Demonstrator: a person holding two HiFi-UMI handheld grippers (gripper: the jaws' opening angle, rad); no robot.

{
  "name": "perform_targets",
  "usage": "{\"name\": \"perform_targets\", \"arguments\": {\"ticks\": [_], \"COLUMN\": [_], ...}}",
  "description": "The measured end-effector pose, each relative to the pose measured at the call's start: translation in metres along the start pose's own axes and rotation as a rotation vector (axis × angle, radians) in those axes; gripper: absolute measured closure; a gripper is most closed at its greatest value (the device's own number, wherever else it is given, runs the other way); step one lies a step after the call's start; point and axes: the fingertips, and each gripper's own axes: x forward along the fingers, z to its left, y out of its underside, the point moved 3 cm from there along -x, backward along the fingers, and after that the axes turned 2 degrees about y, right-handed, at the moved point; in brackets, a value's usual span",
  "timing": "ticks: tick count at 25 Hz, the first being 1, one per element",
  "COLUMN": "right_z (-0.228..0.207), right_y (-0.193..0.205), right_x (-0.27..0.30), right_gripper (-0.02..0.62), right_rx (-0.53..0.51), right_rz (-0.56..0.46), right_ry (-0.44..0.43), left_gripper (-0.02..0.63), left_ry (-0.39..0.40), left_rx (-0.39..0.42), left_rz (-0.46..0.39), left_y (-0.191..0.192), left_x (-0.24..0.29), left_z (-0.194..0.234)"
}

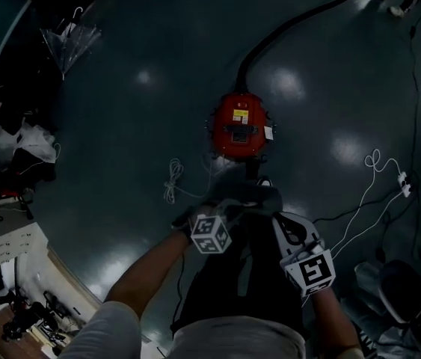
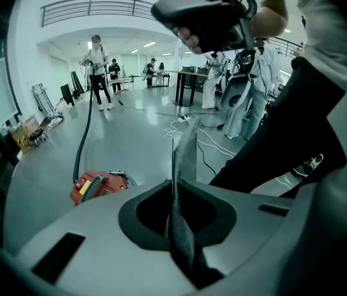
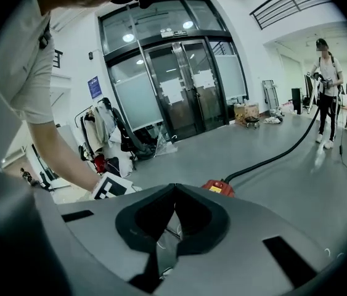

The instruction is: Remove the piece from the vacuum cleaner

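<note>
The red vacuum cleaner (image 1: 240,124) sits on the dark floor ahead of me, and its black hose (image 1: 300,17) runs away to the upper right. It also shows low in the left gripper view (image 2: 98,185) and beyond the jaws in the right gripper view (image 3: 218,187). Both grippers hang above the floor, short of the vacuum and not touching it. My left gripper (image 2: 182,142) has its two fingers pressed together with nothing between them. My right gripper (image 3: 172,217) also has its fingers together and empty. In the head view the left gripper (image 1: 229,200) and the right gripper (image 1: 274,208) are side by side.
A coiled white cable (image 1: 171,182) lies left of the vacuum, and a white cord with a plug strip (image 1: 401,179) lies at the right. An umbrella (image 1: 72,40) and clutter are at the far left. A person (image 2: 97,73) holds the hose end. Glass doors (image 3: 179,85) stand behind.
</note>
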Motion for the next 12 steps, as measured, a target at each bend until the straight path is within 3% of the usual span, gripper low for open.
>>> {"name": "perform_targets", "arguments": {"ticks": [12], "right_z": [0.084], "right_y": [-0.111], "right_x": [-0.114], "right_gripper": [0.578], "right_rx": [-0.062], "right_rz": [-0.030], "right_ry": [0.038], "left_gripper": [0.577], "left_ry": [0.035], "left_rx": [0.065], "left_rz": [-0.034], "left_y": [-0.134], "left_x": [-0.195], "left_z": [-0.068]}}
